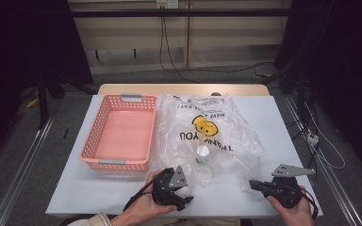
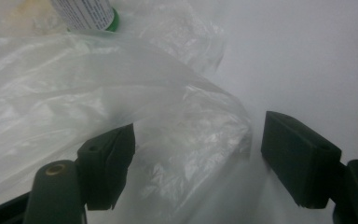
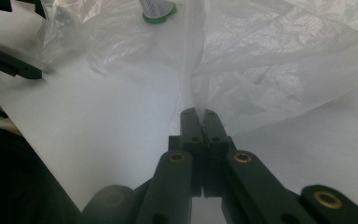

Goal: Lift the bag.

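One gripper view (image 3: 199,116) — pinched bag (image 3: 279,60)

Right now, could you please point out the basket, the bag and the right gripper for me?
basket (image 1: 95,136): high view, on its left wall.
bag (image 1: 238,129): high view, on the clear plastic right of the print.
right gripper (image 3: 199,115): right gripper view, between its fingertips, shut on the bag's edge.

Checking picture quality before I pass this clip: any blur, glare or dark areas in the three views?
High view: table evenly lit, surroundings near black, plastic bag slightly shiny. Left gripper view: soft throughout, bag film hazy, the left hand-held gripper jaws blurred. Right gripper view: the right hand-held gripper fairly sharp, the bottle soft, a dark patch at lower left.
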Tool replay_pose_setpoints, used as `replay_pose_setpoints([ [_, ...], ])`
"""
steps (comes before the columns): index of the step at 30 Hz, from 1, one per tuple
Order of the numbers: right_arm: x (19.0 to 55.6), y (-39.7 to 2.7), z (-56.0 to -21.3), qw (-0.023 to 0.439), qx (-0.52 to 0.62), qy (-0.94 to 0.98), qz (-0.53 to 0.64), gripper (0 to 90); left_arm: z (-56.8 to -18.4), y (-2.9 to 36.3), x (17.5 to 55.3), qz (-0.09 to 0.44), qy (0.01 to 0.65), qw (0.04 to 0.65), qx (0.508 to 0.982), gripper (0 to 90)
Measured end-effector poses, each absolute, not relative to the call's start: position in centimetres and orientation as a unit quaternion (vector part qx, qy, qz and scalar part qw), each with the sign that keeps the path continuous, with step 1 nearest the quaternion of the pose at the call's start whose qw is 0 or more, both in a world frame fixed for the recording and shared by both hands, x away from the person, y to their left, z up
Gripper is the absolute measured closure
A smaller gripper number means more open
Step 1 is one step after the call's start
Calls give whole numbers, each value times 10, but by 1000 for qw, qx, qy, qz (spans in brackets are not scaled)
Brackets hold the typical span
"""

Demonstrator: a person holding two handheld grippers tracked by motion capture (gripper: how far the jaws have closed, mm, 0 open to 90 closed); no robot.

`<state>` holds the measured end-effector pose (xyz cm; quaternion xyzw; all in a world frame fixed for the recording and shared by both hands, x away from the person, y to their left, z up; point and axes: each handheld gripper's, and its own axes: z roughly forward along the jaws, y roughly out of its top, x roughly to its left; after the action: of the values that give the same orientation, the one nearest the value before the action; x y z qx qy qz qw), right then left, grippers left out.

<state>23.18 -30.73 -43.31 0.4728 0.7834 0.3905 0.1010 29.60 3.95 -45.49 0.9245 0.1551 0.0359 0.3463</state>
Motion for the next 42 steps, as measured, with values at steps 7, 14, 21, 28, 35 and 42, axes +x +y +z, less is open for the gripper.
replay_pose_setpoints([
  [7, 234, -306, -435, 99, 475, 786, 383, 900, -454, 48, 311, 23, 179, 359, 915, 563],
  [14, 235, -307, -437, 90, 478, 784, 386, 900, -452, 52, 315, 24, 199, 351, 915, 869],
  [21, 236, -307, -438, 84, 480, 780, 393, 900, -443, 59, 313, 10, 215, 376, 901, 899],
  [28, 239, -307, -435, 82, 476, 775, 407, 900, -424, 74, 315, 4, 217, 421, 881, 898],
  [35, 243, -311, -422, 100, 482, 757, 430, 900, -399, 86, 317, 21, 224, 449, 865, 899],
  [42, 249, -316, -406, 118, 478, 745, 450, 900, -383, 104, 327, 34, 233, 479, 845, 899],
])
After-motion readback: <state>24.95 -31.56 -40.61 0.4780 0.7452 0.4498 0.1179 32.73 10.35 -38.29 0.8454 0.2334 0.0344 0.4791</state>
